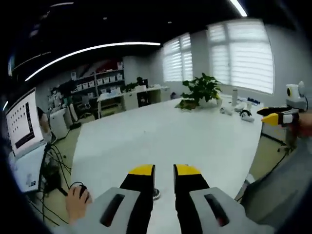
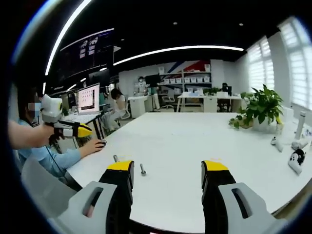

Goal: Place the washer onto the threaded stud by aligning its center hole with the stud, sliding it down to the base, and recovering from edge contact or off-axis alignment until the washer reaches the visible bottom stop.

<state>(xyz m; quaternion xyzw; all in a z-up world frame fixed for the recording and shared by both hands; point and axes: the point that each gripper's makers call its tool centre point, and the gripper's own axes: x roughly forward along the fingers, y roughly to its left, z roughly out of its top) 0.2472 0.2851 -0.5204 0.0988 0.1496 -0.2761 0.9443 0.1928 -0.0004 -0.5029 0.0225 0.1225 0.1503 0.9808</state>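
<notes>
We had not begun: both the left gripper and right gripper hung released, fingers apart and empty, above the table, threaded stud bare.

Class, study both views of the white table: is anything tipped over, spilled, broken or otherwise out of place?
Nothing stands out. The white table is clean, two small studs stand upright near its edge, and the potted plant sits upright. Both claws, left and right, are open and hold nothing. No washer can be made out.
</notes>
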